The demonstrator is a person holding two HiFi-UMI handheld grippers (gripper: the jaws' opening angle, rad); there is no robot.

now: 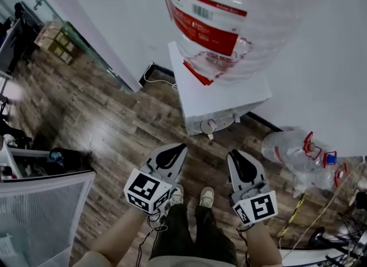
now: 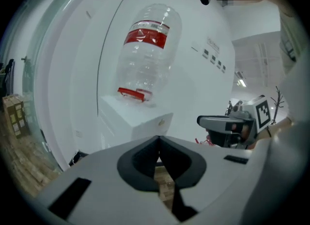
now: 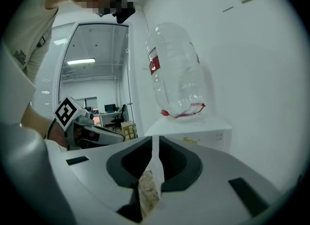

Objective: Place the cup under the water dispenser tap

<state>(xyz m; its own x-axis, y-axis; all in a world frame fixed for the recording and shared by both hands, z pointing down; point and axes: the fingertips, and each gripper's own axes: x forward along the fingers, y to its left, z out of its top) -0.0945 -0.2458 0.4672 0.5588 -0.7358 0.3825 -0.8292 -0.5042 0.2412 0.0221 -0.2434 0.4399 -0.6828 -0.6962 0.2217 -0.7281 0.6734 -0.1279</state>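
Dark wood-plank floor, white wall, glass partition.

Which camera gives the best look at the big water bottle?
The left gripper view: the whole bottle, with its label facing the camera. The right gripper view shows it whole but with the label mostly turned away; the head view cuts it off.

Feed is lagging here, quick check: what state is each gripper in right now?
Left gripper: closed, fingers touching at the tips, holding nothing.
Right gripper: almost closed, a thin gap between the fingers, holding nothing.
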